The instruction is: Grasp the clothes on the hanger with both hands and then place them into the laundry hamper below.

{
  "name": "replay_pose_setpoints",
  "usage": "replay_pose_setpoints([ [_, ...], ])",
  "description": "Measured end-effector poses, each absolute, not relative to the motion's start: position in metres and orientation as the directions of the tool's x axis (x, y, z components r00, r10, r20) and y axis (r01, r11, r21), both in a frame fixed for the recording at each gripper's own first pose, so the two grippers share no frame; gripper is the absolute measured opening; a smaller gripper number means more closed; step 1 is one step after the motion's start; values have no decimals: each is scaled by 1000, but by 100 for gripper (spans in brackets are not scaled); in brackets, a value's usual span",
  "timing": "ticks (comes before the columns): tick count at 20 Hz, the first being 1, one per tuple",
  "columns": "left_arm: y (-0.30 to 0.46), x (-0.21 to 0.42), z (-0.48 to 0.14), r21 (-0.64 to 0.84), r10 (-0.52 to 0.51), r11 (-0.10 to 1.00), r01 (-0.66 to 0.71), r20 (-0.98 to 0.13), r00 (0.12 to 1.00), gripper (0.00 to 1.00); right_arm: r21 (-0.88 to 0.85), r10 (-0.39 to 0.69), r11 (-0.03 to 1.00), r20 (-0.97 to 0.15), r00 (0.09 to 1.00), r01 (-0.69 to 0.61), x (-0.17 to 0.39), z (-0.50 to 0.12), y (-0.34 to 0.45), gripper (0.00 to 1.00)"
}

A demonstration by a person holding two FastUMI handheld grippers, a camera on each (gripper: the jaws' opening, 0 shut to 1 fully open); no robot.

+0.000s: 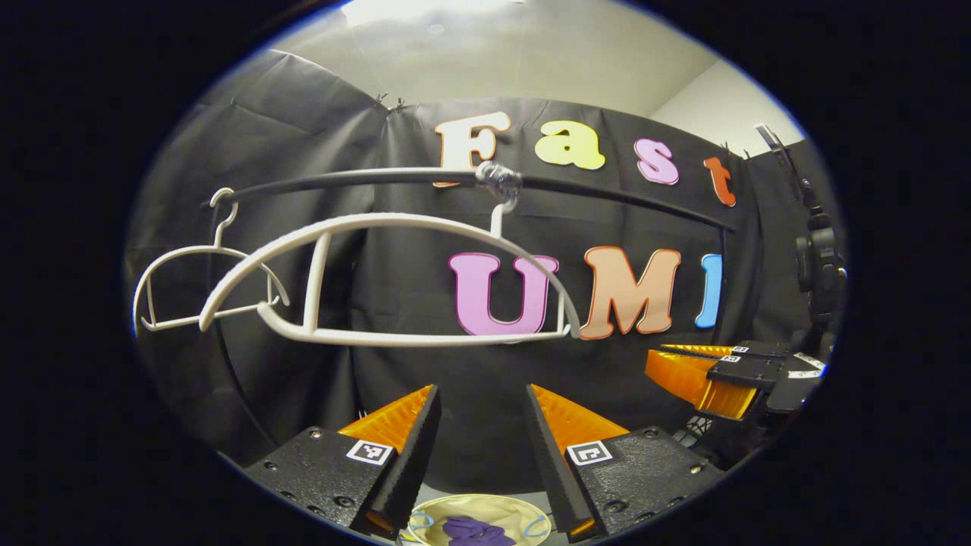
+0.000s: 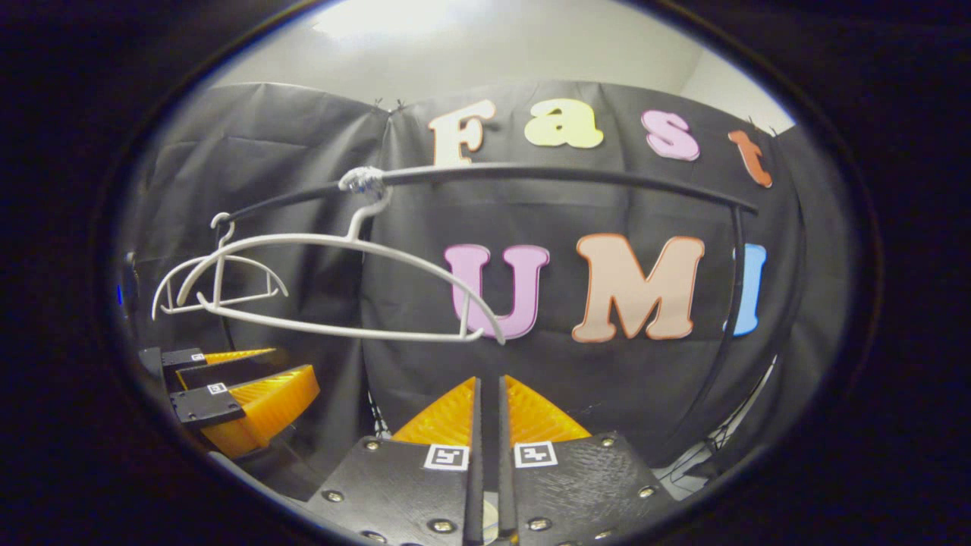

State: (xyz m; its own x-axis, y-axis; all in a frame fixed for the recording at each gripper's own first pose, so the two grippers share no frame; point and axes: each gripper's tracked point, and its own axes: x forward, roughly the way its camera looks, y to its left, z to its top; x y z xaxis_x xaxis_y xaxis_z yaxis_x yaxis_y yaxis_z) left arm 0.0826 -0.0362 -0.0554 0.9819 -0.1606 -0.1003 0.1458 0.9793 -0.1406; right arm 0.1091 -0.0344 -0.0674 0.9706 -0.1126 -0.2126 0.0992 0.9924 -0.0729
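Two bare white hangers (image 1: 379, 280) hang from a black rail (image 1: 364, 179). Below the rail, purple clothes (image 1: 470, 531) lie in the laundry hamper (image 1: 425, 509). Left gripper (image 1: 483, 398) fingers apart; right gripper (image 2: 489, 390) fingers nearly together, holding nothing

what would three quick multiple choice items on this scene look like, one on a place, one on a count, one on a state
1. Where is the purple garment?
A. on the near hanger
B. in the hamper below
C. held by a gripper

2. How many hangers are on the rail?
A. one
B. two
C. four

3. How is the right gripper?
A. wide open
B. shut, empty
C. shut on a hanger

Answers: 1 B, purple cloth lies inside the round hamper beneath the left gripper. 2 B, a near hanger and a far hanger, both bare. 3 B, its fingers nearly meet with nothing between.
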Motion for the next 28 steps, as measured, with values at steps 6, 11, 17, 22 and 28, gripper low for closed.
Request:
replay_pose_setpoints([
  [6,-46,74,0,-126,-171,977,171,12,985,69,-56,-112,993,-90,990,108,94,-7,-33,7],
  [11,-49,63,30,-129,-173,975,180,62,983,63,-52,-114,992,-27,993,113,81,21,-29,26],
  [17,-51,54,42,-118,-165,978,174,82,983,92,-45,-119,992,14,993,120,69,38,-34,75],
  [22,-47,48,39,-134,-137,980,146,73,988,93,-46,-136,990,26,990,137,59,41,-38,96],
  [28,-44,41,35,-147,-118,981,126,62,991,93,-51,-139,989,12,990,140,50,36,-38,96],
])
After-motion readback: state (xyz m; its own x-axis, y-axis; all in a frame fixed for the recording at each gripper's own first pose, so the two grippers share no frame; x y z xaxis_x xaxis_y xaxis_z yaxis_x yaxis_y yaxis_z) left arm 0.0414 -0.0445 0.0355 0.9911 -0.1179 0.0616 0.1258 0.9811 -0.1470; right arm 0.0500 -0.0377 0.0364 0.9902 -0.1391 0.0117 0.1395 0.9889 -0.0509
